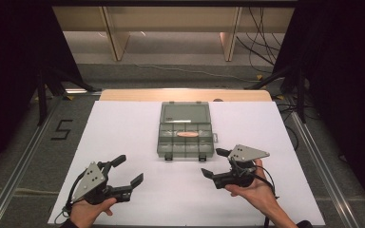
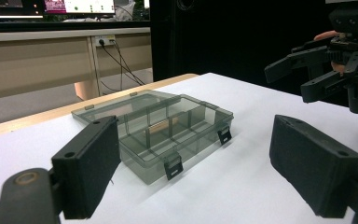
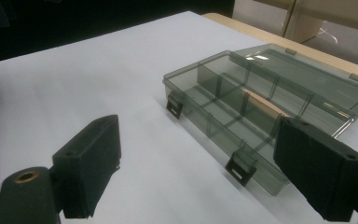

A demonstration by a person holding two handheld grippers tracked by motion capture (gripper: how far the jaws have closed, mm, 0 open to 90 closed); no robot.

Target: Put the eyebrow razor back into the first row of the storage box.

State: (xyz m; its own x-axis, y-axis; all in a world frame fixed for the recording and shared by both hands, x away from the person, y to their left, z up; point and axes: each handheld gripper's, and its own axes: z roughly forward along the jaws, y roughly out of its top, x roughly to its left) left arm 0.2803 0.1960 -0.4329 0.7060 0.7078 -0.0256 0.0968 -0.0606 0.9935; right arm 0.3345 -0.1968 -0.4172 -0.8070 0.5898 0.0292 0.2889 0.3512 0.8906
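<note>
A smoky, translucent plastic organiser box [image 1: 186, 134] is lying open in the middle of the white tabletop [image 1: 123, 128], near its far half; its flat lid [image 1: 186, 113] is folded back and resting level on the sheet toward the wooden table edge [image 1: 185, 95]; thin moulded partitions are dividing the tray into small rectangular compartments, and two dark snap latches [image 2: 173, 167] are hanging from the front wall, one toward each corner; a pale, peach-coloured oblong piece [image 1: 187, 134] is lying in a middle compartment, its exact nature too hazy through the tinted walls to tell.

The left gripper [image 1: 122, 171] is hovering near the front left of the sheet, well apart from the box; its matte black, blocky jaws are standing spread with nothing between them; a grey three-cornered plate [image 1: 88, 180] is sitting on top of it, and the left hand [image 1: 91, 212] is gripping it from below.

The right gripper [image 1: 215, 163] is sitting just off the box's front right corner, not touching it; its jaws are gaping wide and holding nothing; the right hand [image 1: 253, 188] is cradling it palm up; in the right gripper view the rubbery pads [image 3: 91, 161] are framing the near latch and the glossy, faintly reflecting tray wall.
</note>
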